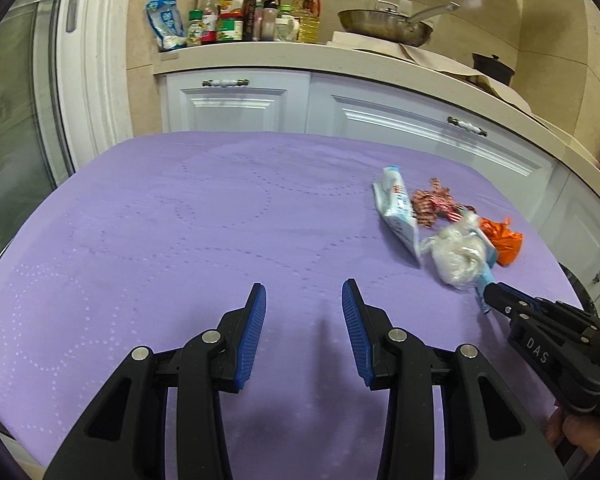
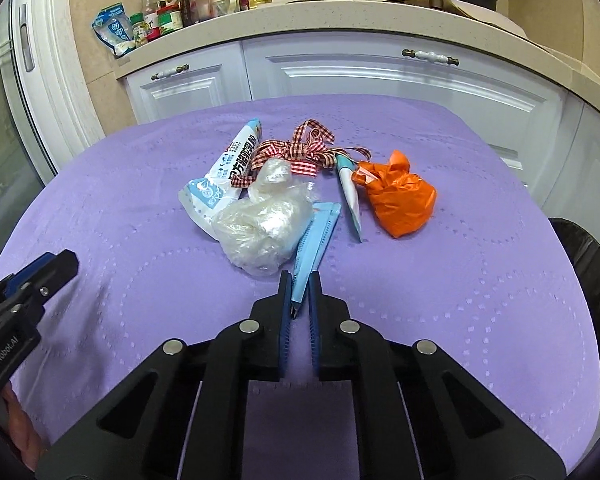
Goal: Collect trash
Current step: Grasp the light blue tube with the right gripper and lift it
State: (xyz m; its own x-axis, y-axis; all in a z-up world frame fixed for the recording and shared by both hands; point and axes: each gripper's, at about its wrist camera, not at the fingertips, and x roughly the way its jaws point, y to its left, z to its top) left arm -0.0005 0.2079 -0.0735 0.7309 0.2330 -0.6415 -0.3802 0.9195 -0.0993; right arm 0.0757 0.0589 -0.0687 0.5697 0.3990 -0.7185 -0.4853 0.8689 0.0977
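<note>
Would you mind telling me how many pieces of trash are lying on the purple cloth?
6: white pouch, gingham ribbon, clear bag, blue wrapper in right claw, slim sachet, orange bag. More may hide beneath.

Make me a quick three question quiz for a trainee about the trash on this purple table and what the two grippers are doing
1. True or false: the left gripper holds the orange bag.
2. Which item is the right gripper shut on? A) crumpled clear plastic B) light blue flat wrapper C) checked ribbon
3. Fill in: the black bin sits at the table's ____ edge in the right wrist view.

Key:
1. False; its jaws are open over bare purple cloth.
2. B
3. right
</note>
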